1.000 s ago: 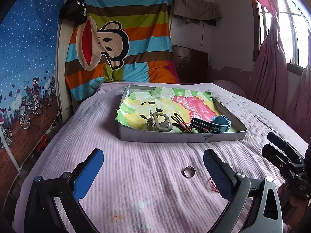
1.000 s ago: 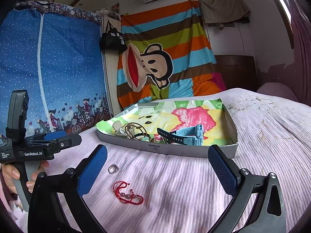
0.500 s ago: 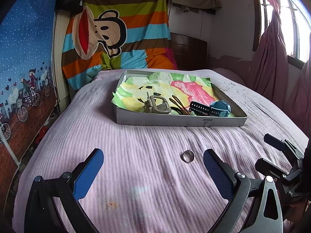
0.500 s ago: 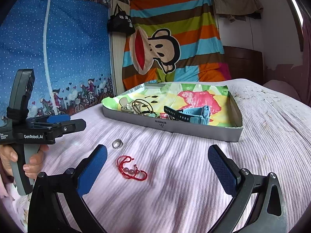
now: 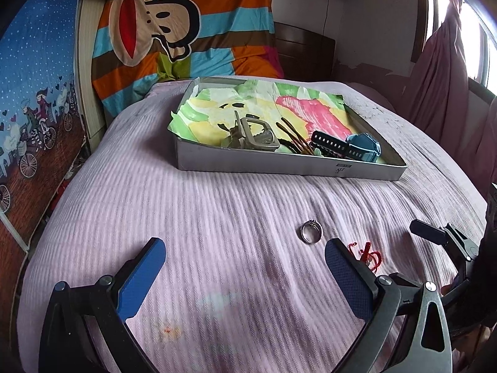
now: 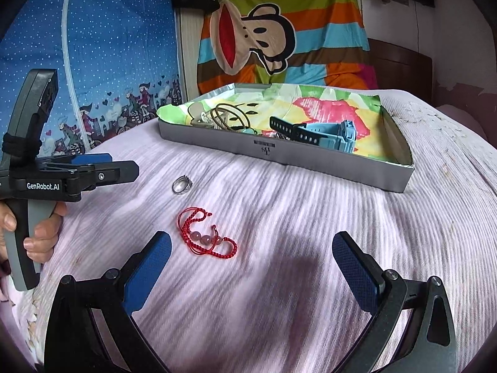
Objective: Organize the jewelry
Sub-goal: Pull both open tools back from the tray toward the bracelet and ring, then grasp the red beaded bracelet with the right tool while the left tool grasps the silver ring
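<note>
A silver ring (image 5: 311,232) lies on the pink bedspread, just beyond my open left gripper (image 5: 245,259); it also shows in the right wrist view (image 6: 182,184). A red cord bracelet with pink beads (image 6: 206,234) lies near the left finger of my open right gripper (image 6: 251,253); in the left wrist view the bracelet (image 5: 369,253) is partly hidden behind the right finger. A grey tray (image 5: 279,161) lined with coloured paper holds a blue watch (image 5: 357,148), hair ties and a metal clip (image 5: 251,135). The tray also shows in the right wrist view (image 6: 295,155).
The left gripper's body and the hand holding it (image 6: 46,183) show at the left of the right wrist view. A striped monkey blanket (image 5: 174,34) hangs at the head of the bed. A blue fabric wardrobe (image 6: 77,62) stands left; curtains (image 5: 441,77) hang right.
Both grippers have tilted down and moved closer to the bedspread. The ring and the red bracelet now lie nearer the fingertips. Both grippers stay open.
</note>
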Demonstrator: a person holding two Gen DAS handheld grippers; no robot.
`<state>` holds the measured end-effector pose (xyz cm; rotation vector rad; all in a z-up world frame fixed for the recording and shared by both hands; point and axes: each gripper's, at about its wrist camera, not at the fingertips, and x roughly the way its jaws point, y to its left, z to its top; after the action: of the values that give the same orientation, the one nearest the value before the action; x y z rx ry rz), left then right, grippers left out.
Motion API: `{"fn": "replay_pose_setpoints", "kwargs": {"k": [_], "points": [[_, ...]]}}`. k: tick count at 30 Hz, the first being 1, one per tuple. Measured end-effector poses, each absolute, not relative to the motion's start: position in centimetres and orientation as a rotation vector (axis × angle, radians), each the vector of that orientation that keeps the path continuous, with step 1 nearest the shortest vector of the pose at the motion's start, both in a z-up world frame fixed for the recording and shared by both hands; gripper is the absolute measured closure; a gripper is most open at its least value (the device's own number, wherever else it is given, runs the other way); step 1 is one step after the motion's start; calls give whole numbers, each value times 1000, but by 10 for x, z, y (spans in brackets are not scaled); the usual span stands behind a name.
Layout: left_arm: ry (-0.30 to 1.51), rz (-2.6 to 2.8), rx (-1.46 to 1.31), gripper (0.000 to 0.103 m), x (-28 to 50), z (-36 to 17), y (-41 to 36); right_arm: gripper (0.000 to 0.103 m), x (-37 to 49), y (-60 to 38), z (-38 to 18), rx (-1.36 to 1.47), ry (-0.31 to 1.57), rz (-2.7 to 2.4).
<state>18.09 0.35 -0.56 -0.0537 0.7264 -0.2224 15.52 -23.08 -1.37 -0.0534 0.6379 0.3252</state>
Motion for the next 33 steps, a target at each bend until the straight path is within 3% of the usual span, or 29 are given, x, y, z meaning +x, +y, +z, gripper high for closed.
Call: {"fn": "replay_pose_setpoints", "kwargs": {"k": [8, 12, 17, 28, 33], "points": [[754, -274, 4, 1, 189, -9, -11, 2, 168, -223, -27, -69, 717, 349], [767, -294, 28, 9, 191, -11, -17, 18, 173, -217, -30, -92, 744, 360], [777, -316, 40, 18, 192, -12, -21, 28, 177, -210, -31, -112, 751, 373], [791, -363, 63, 43, 198, -14, -33, 73, 181, -229, -31, -17, 731, 329], [792, -382, 106, 55, 203, -15, -46, 79, 181, -233, -33, 6, 728, 322]]}}
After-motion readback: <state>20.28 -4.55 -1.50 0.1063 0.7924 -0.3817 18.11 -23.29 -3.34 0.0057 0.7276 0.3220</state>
